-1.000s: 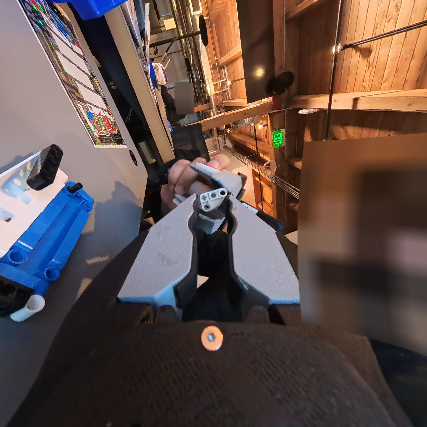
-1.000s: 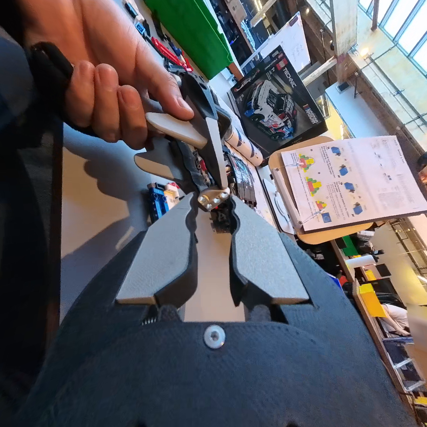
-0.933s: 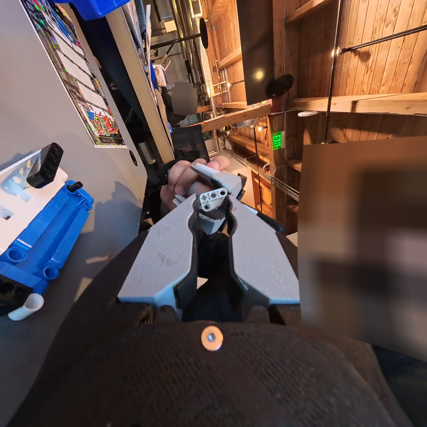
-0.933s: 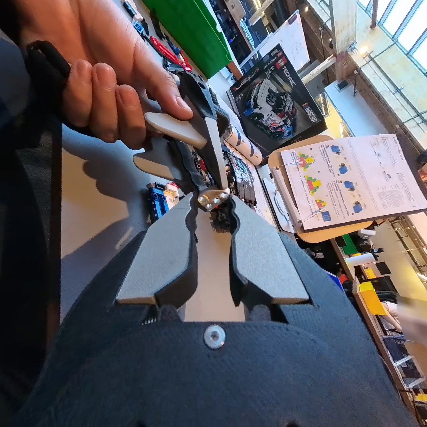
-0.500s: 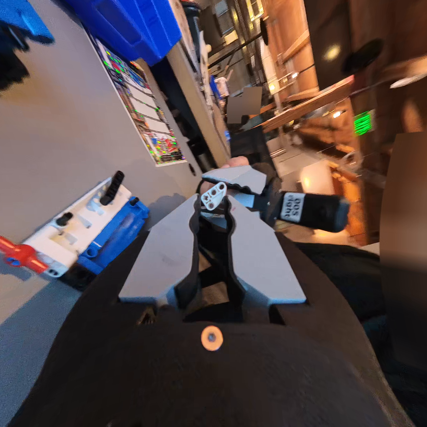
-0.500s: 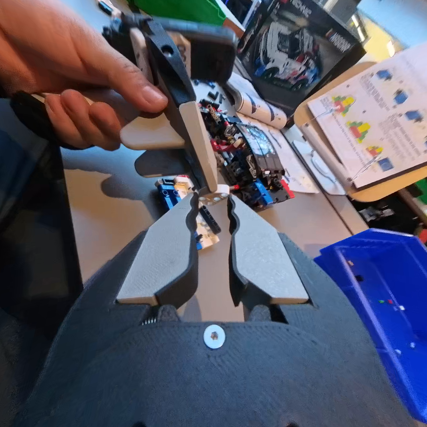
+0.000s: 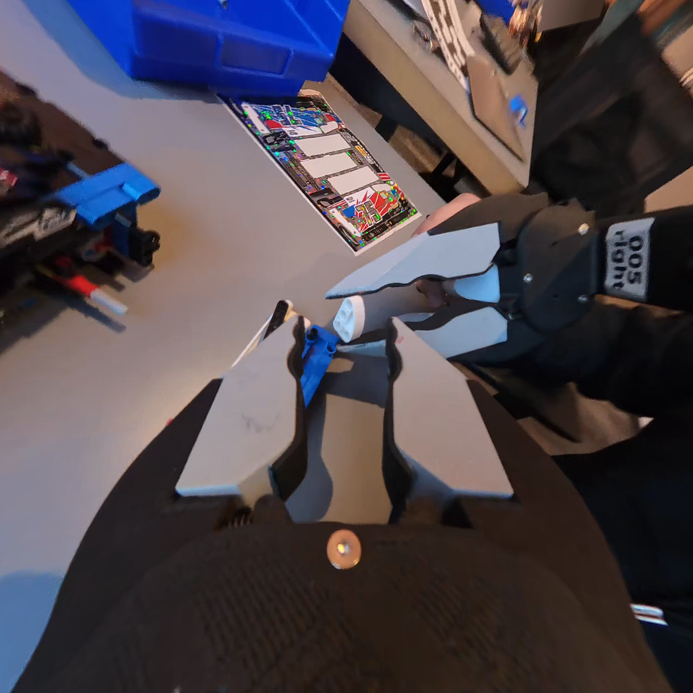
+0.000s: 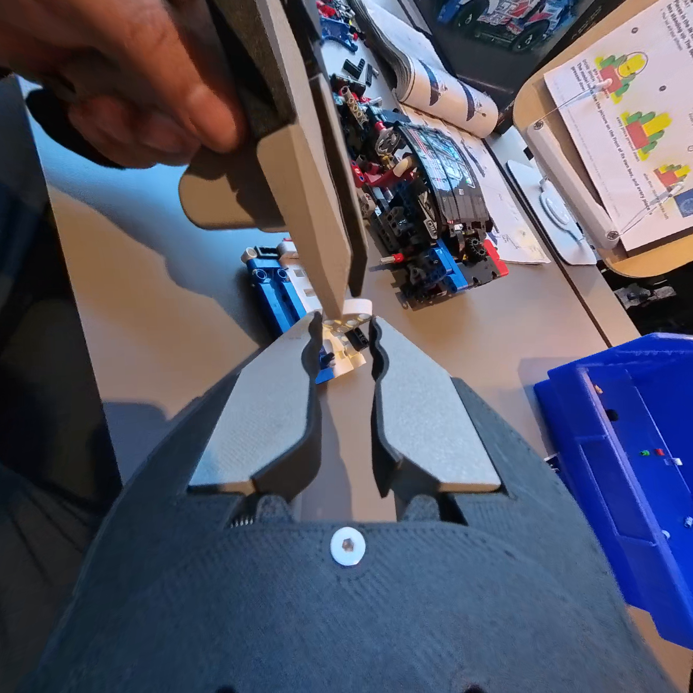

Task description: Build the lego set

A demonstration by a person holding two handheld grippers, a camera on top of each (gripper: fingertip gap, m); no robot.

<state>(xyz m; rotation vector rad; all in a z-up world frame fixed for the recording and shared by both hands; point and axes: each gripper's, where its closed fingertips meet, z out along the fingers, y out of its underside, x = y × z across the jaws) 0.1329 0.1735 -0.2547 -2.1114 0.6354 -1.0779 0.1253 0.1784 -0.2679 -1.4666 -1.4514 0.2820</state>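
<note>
Grey table (image 8: 468,337), white lego piece (image 8: 350,313) pinched between right gripper (image 8: 345,322) fingers, left gripper (image 7: 343,330) fingers apart, empty.

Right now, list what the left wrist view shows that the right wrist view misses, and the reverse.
Left wrist view only: the sticker sheet beside a blue bin.

Right wrist view only: the open instruction booklet, the clipboard page, the person's hand.

Both: the white three-hole piece, the blue-and-white subassembly, the car model.
</note>
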